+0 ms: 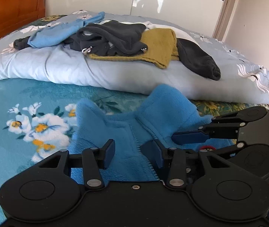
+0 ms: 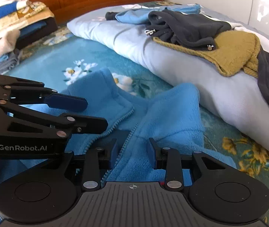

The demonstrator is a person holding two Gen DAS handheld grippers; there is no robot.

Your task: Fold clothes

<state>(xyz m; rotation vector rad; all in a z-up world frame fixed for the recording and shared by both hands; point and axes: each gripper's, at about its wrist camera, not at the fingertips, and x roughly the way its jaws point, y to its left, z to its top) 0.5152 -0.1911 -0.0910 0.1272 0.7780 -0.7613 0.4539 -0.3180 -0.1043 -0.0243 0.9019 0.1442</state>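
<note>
Soft, light, limp blue zip-front fleece jacket (image 2: 164,113) beneath both part-open, empty grippers, left (image 1: 132,154) and right (image 2: 132,153): pinch either collar edge ahead of pads.

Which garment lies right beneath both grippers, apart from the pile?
The bright blue fleece jacket, zipped, flat on the floral blanket; the others sit heaped on the pale duvet.
</note>
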